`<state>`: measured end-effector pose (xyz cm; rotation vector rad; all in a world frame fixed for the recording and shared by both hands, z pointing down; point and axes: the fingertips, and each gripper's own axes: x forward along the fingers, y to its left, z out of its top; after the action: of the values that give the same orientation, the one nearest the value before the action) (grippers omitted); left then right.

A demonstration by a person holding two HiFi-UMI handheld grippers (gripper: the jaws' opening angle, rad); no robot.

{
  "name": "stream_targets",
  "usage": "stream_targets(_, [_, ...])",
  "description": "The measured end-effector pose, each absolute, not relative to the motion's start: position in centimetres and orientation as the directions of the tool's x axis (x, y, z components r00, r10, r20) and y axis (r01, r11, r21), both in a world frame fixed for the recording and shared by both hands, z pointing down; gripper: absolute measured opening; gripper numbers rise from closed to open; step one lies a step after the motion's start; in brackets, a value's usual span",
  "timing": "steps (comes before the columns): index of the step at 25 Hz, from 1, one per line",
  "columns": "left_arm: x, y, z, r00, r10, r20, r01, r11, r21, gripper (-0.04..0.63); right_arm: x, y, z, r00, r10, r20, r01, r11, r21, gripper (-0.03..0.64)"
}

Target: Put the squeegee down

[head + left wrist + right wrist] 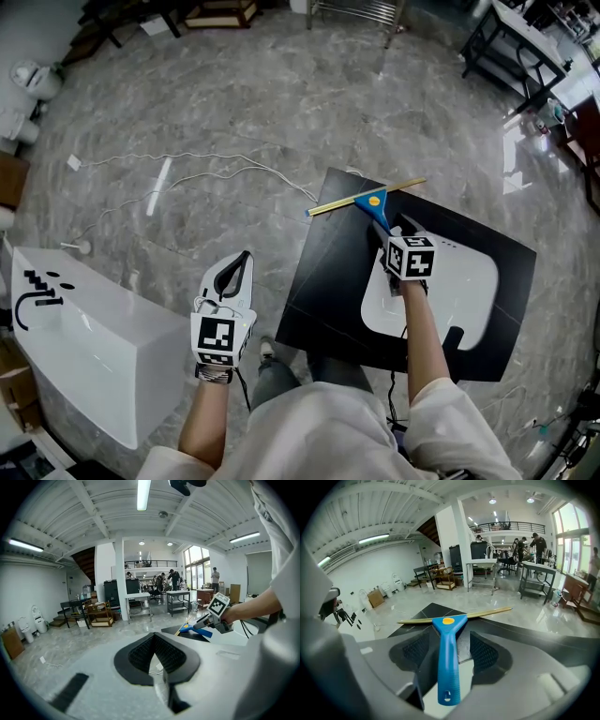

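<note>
Head view: the squeegee [371, 200] is lying on the black panel [323, 286] right of centre. Its brass-coloured blade runs along the panel's upper edge and the blue handle points down toward the person.

The right gripper [393, 234] sits right over that handle. In the right gripper view, its jaws are spread wide, with the handle running up the gap between them. There's daylight on both sides, so the pads [483, 654] aren't squeezing it. Basically the squeegee is down on the panel and nothing's pinching it.

There's also a white board [469, 281] on the panel, under the right forearm.

The left gripper [247, 256] hangs over the grey marble floor [281, 94] in the lower-left middle of the frame, well away from the panel. Its jaws are pressed together at the tips with nothing in them.

A big white box [94, 347] sits at lower left, and a thin white cable [202, 157] snakes across the floor above it.
</note>
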<state>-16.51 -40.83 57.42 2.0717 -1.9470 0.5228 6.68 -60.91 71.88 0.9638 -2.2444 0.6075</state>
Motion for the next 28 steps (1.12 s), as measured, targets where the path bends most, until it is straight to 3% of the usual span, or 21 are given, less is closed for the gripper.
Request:
stream_targets(13, [-15.1,-39.4,52.6,0.128,-0.934,0.334,-0.985,-0.158,-0.063,0.005,10.3,-55.4,64.0,-0.521,-0.575,0.631,-0.823,0.535,-0.192,0.242])
stream_targets(28, [-11.1,-36.2,45.7,0.278,-0.935,0.219,-0.946,-0.306,-0.104,0.005,13.1,-44.5,53.2,-0.555,-0.684,0.474,-0.815,0.561,-0.144,0.179])
